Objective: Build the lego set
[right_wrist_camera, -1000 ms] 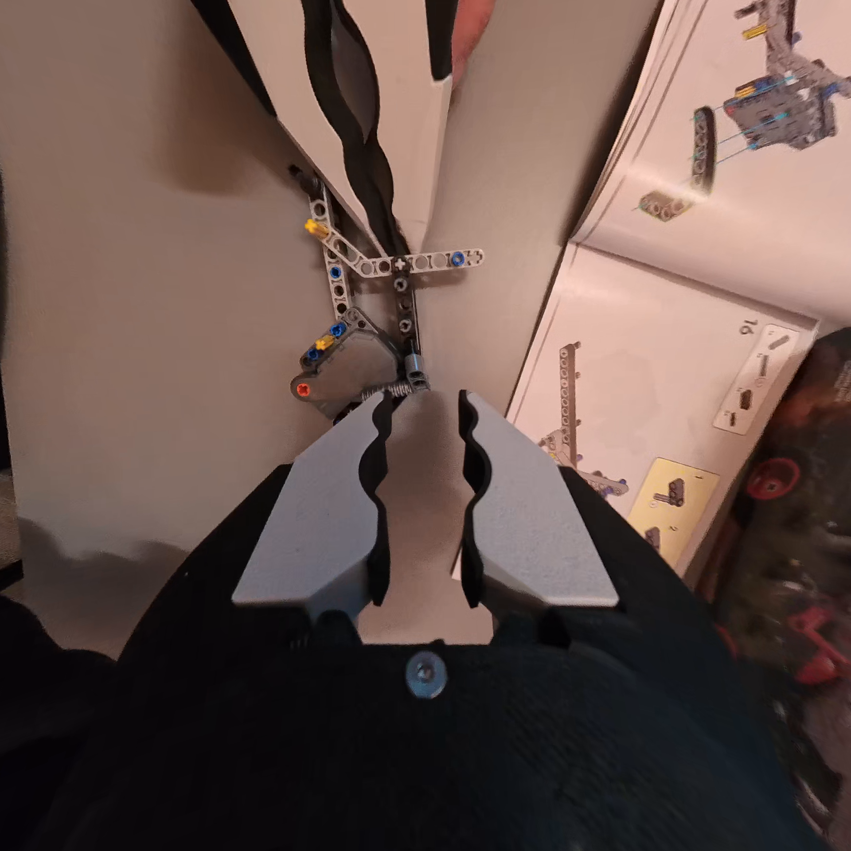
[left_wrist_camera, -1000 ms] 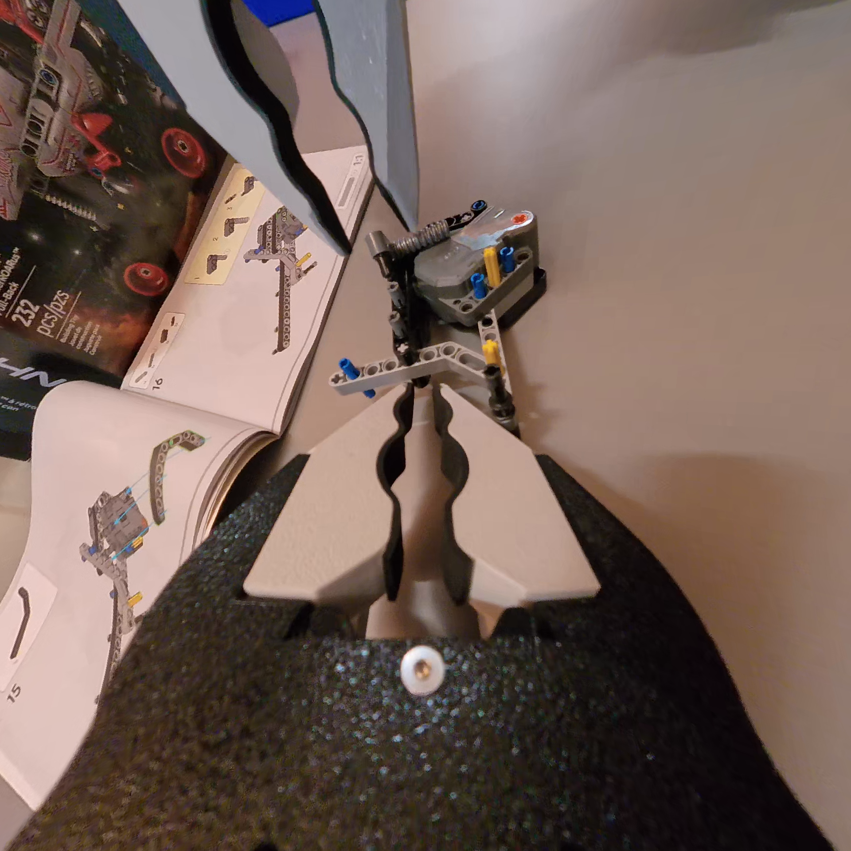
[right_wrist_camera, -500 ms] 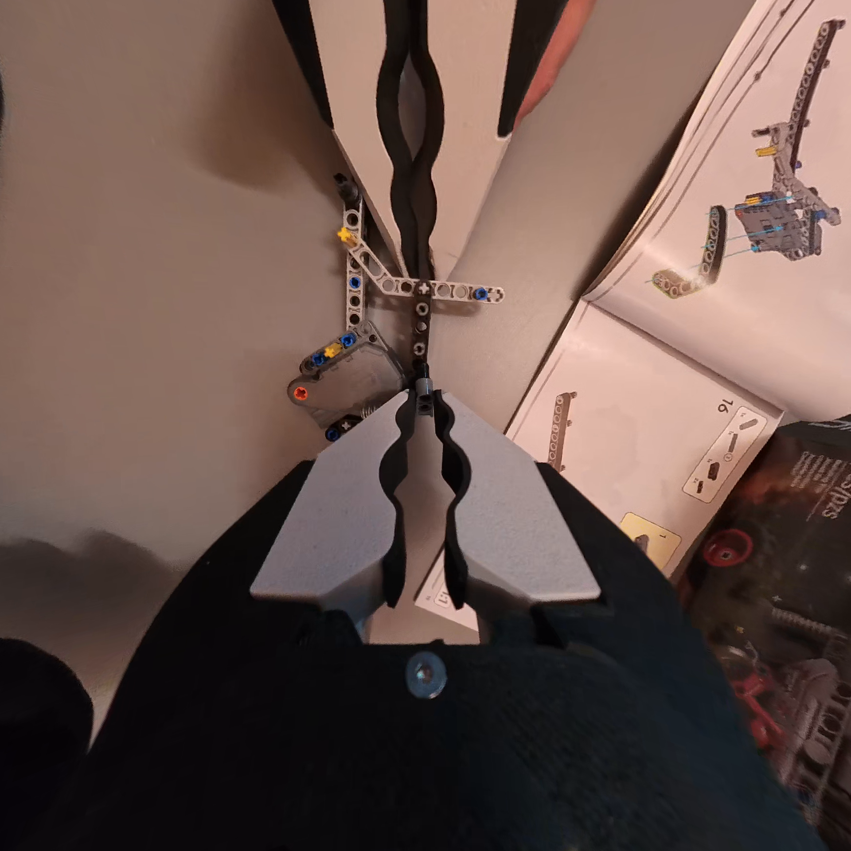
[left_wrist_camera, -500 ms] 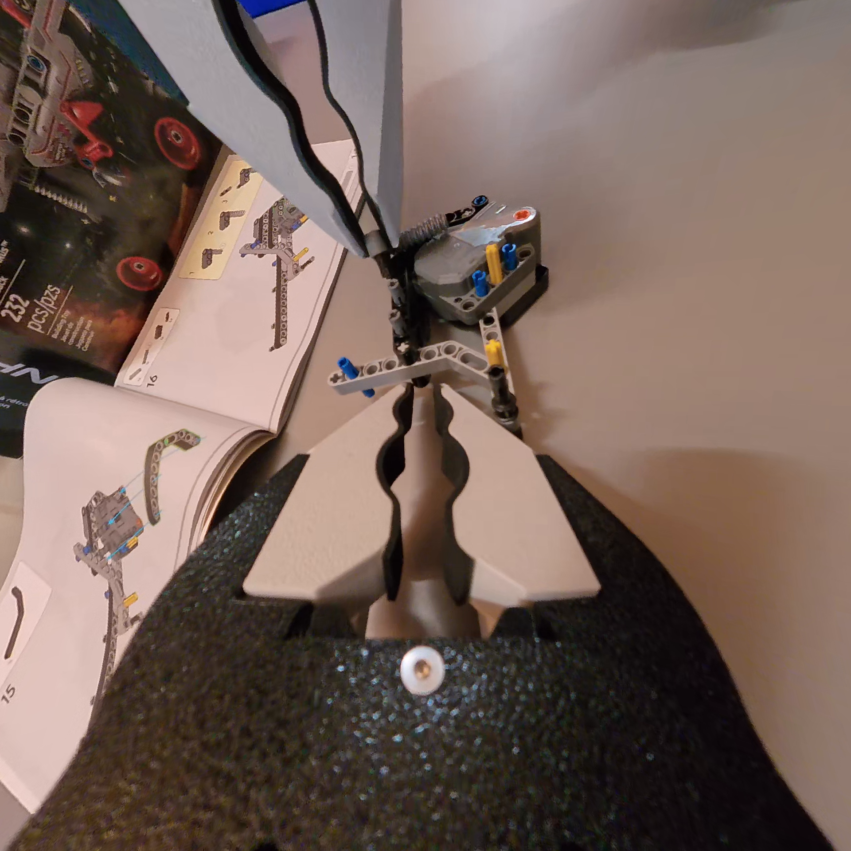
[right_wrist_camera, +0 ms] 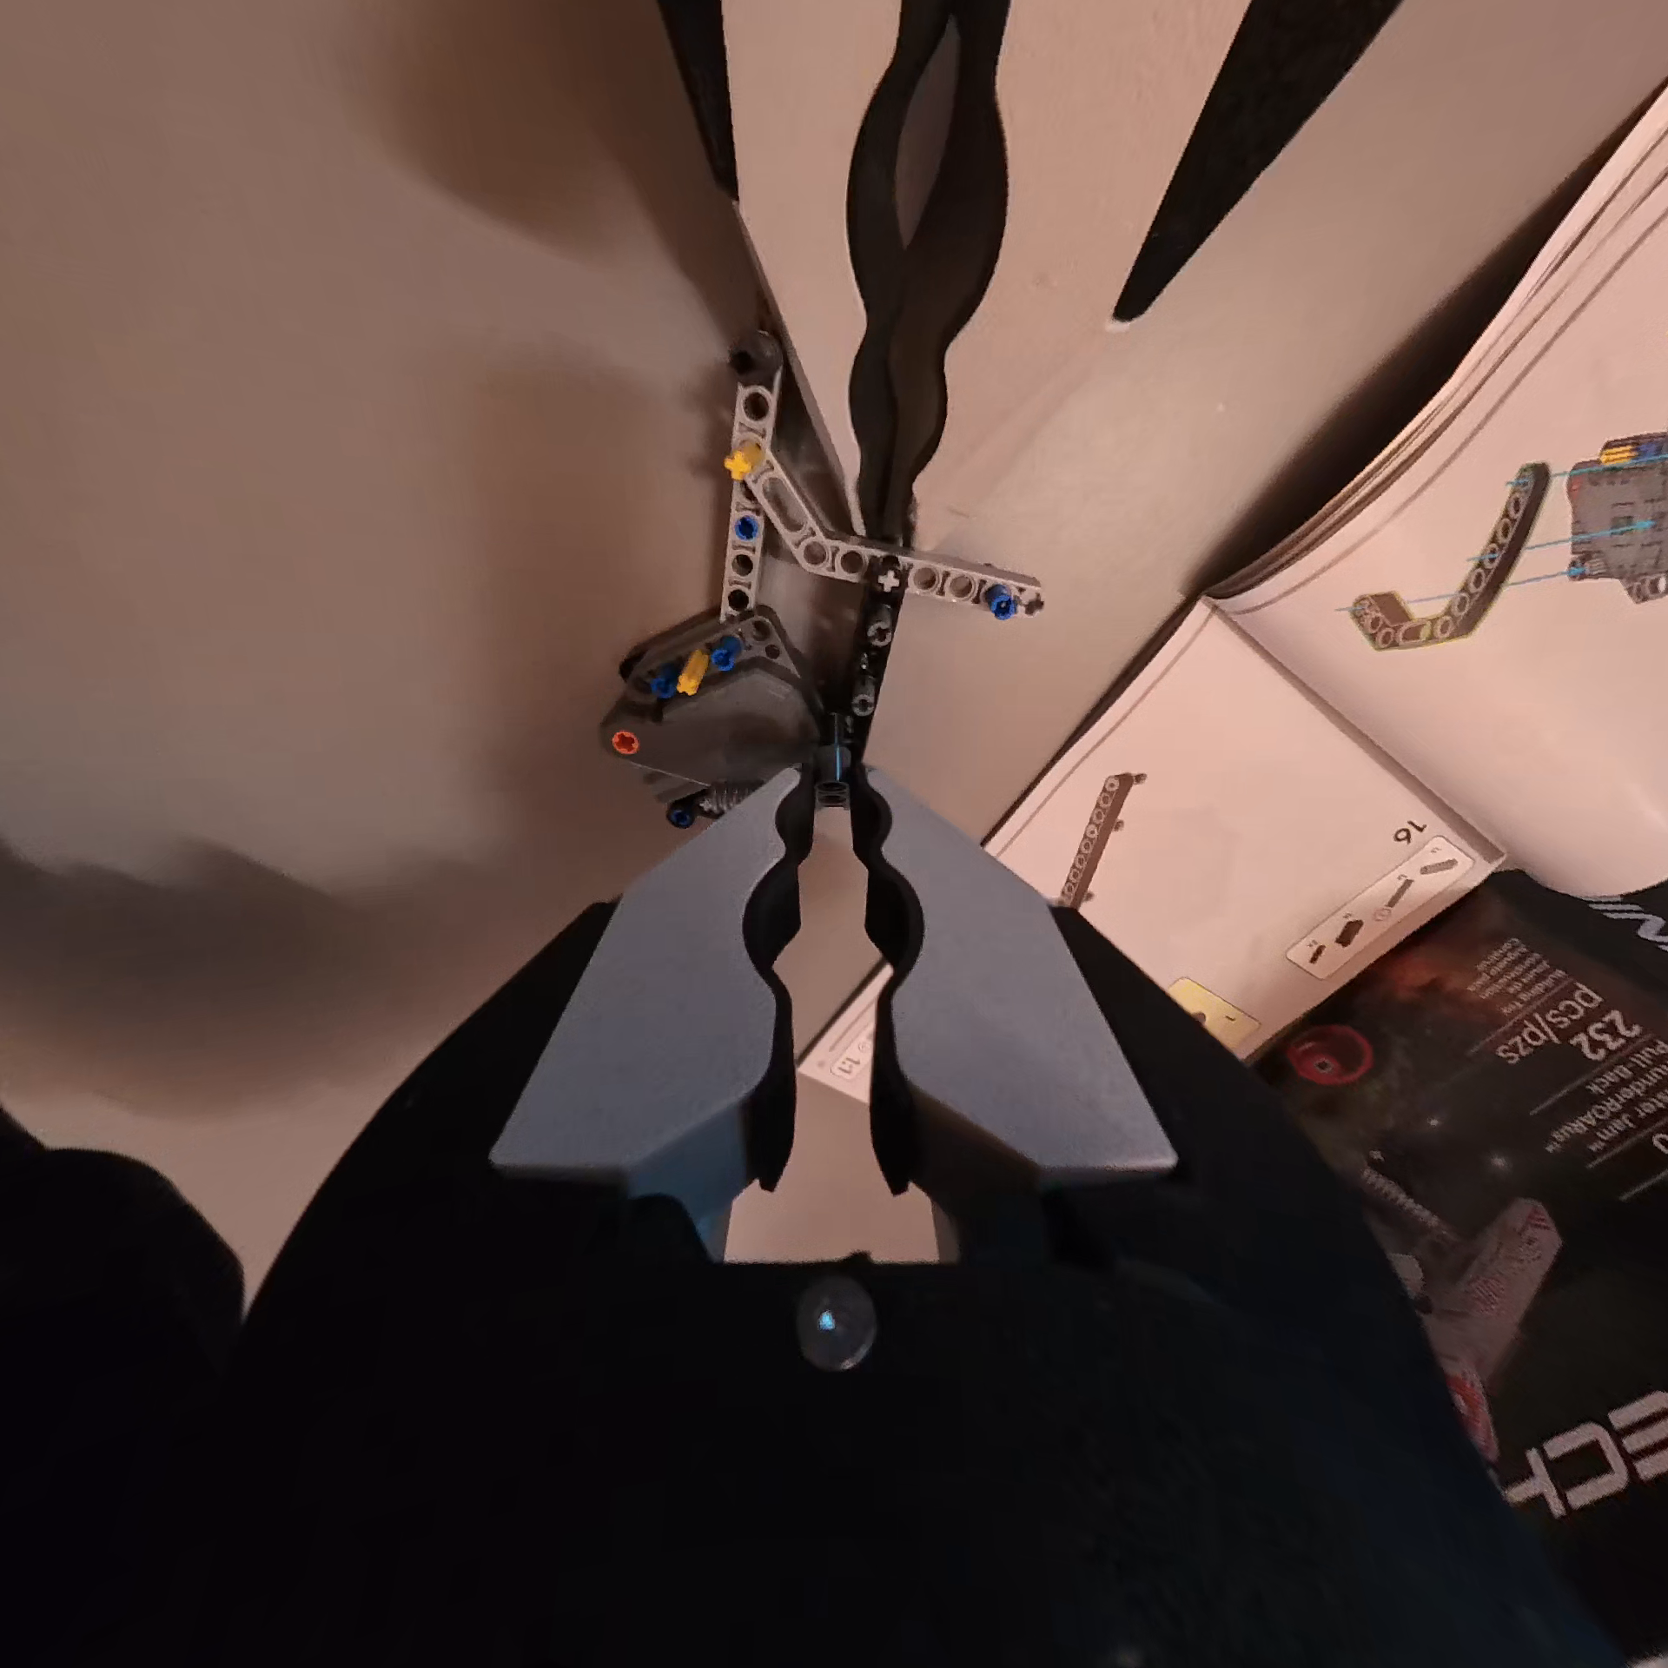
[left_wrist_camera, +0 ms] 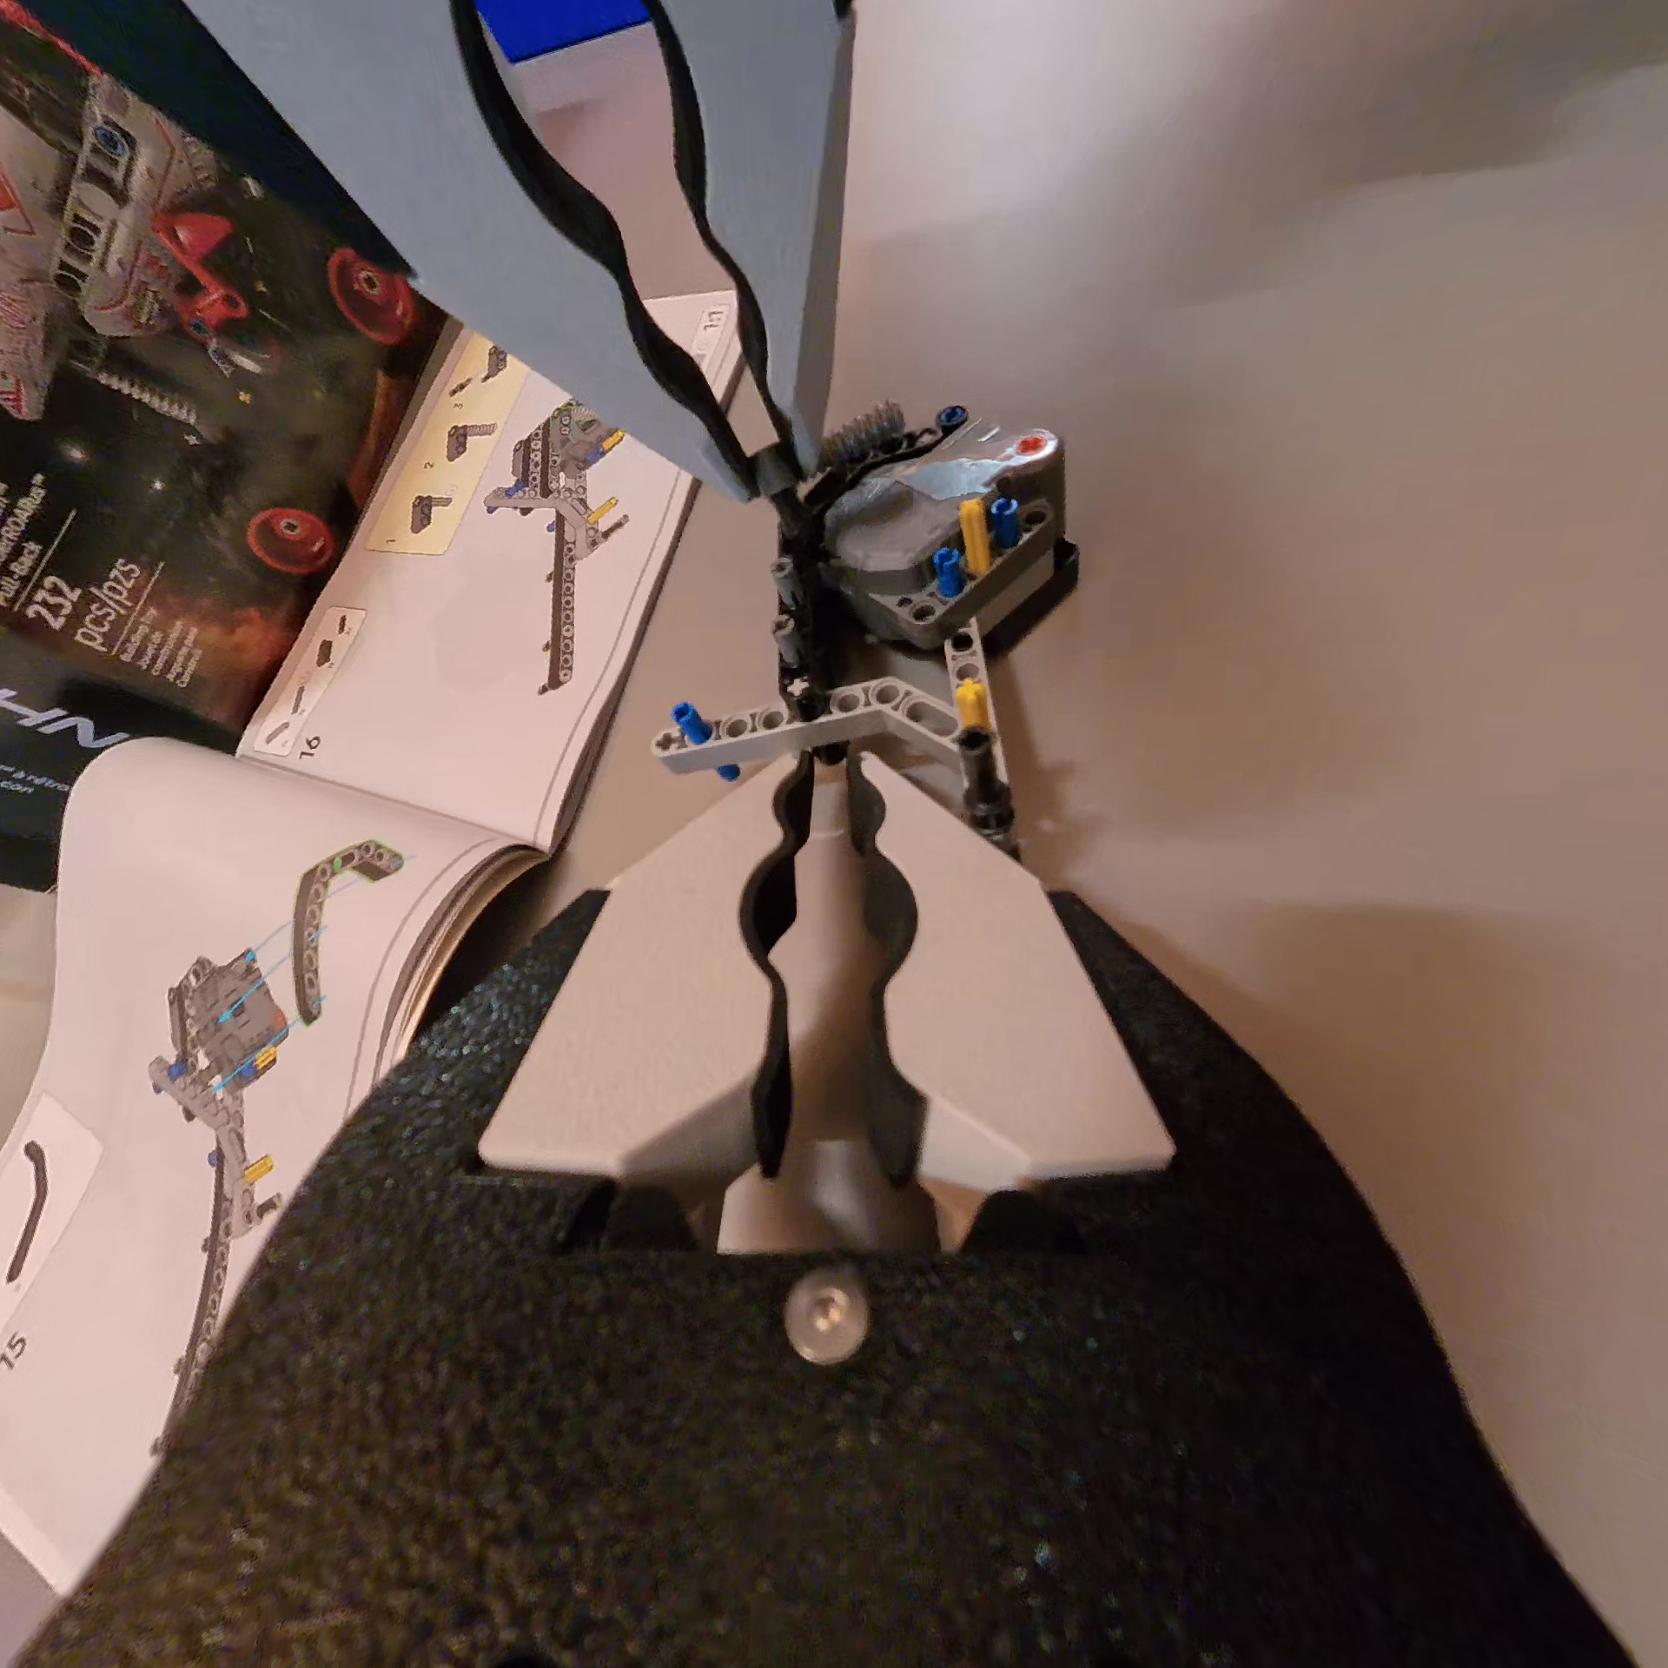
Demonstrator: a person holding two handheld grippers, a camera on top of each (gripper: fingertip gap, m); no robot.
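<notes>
Left gripper (left_wrist_camera: 826, 767) level and low over tan table (left_wrist_camera: 1309, 812), jaws pinching near end of black beam (left_wrist_camera: 806, 623) on partly built lego model (left_wrist_camera: 889, 600). Right gripper (right_wrist_camera: 832, 783) opposite, tips facing, jaws clamped on small grey connector (right_wrist_camera: 833, 763) at beam's far end. Model between both tips on table — grey motor block (left_wrist_camera: 939, 542) with blue and yellow pins, light grey angled beam (left_wrist_camera: 812, 727) crossing. Open instruction booklet (left_wrist_camera: 433, 632) and dark set box (left_wrist_camera: 153, 406) beside it — printed text on both, not transcribed.
</notes>
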